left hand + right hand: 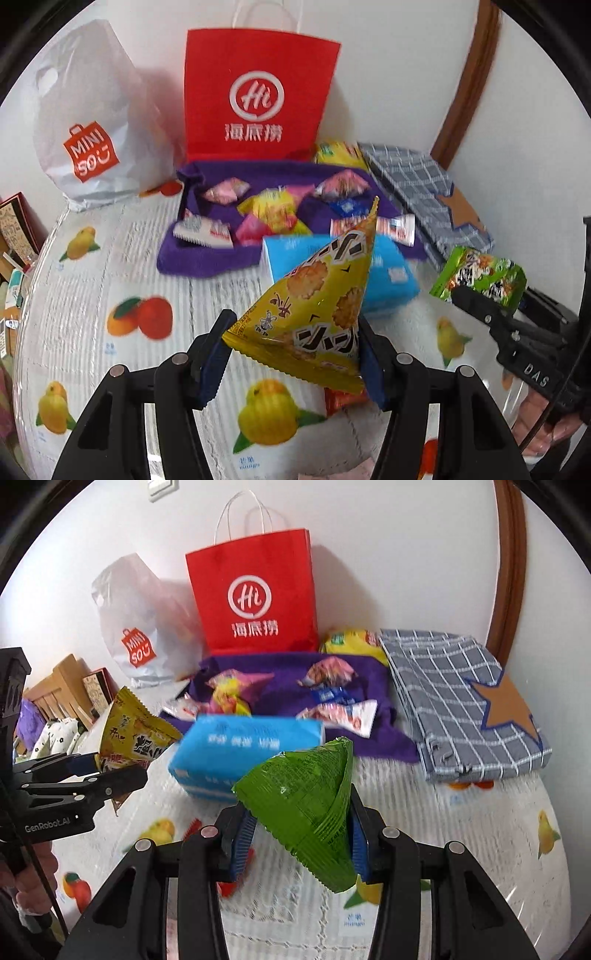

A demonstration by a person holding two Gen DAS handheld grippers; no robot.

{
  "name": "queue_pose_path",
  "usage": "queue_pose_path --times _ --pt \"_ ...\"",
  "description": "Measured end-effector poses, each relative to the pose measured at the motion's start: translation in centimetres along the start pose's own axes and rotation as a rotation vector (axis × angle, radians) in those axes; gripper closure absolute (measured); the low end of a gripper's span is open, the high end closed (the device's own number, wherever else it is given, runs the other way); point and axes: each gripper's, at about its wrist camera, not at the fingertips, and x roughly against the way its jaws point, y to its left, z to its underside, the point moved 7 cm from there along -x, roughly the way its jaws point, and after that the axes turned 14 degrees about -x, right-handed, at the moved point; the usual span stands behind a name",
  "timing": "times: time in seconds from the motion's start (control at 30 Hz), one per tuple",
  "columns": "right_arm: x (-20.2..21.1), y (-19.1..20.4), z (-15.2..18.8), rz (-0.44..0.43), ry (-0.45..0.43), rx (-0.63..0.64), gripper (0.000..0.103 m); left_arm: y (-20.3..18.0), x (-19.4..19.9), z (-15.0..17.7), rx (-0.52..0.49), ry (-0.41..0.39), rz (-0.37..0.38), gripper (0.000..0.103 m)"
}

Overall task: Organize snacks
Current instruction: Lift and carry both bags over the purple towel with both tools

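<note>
You are gripping a yellow cracker packet [314, 314] in your left tongs [291, 354] and a green snack packet [306, 812] in your right tongs [295, 834], both above the tabletop [92, 266]. Be carrying them over the tissue pack [243, 746] onto the purple towel [280, 690] with the other snacks, releasing low.

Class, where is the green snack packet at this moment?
The green snack packet is held in the right gripper, centre of the right wrist view, above the fruit-print tablecloth, just in front of the blue tissue pack.
</note>
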Motion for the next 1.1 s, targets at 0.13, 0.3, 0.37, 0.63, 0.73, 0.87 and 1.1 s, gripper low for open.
queue_pose_path --times 0.13,0.3,0.37,0.63,0.73,0.87,1.1 --pt "0.0 1.0 -2.7 0.007 -0.026 0.008 0.058 0.7 0.6 -2.2 0.01 -0.026 -0.007 0.043" --pt "-0.5 1.9 -5.8 0.012 -0.047 0.014 0.058 1.6 1.0 -5.7 -0.007 -0.058 -0.027 0.043" --pt "-0.9 2.2 -7.0 0.01 -0.057 0.011 0.058 1.9 1.0 -6.7 -0.015 -0.068 -0.03 0.044" --pt "-3.1 2.6 -10.7 0.016 -0.077 -0.003 0.058 3.1 -0.6 -9.7 -0.039 -0.066 -0.048 0.044" --pt "-4.1 2.6 -12.1 0.019 -0.086 -0.001 0.058 3.7 -1.6 -10.9 -0.04 -0.06 -0.056 0.043" --pt "-5.5 2.5 -13.9 0.021 -0.095 -0.011 0.058 4.7 -2.8 -12.4 -0.024 -0.058 -0.059 0.044" --pt "-9.0 1.4 -16.3 0.021 -0.084 -0.03 0.058 6.2 -5.7 -13.9 -0.014 -0.043 -0.054 0.043"
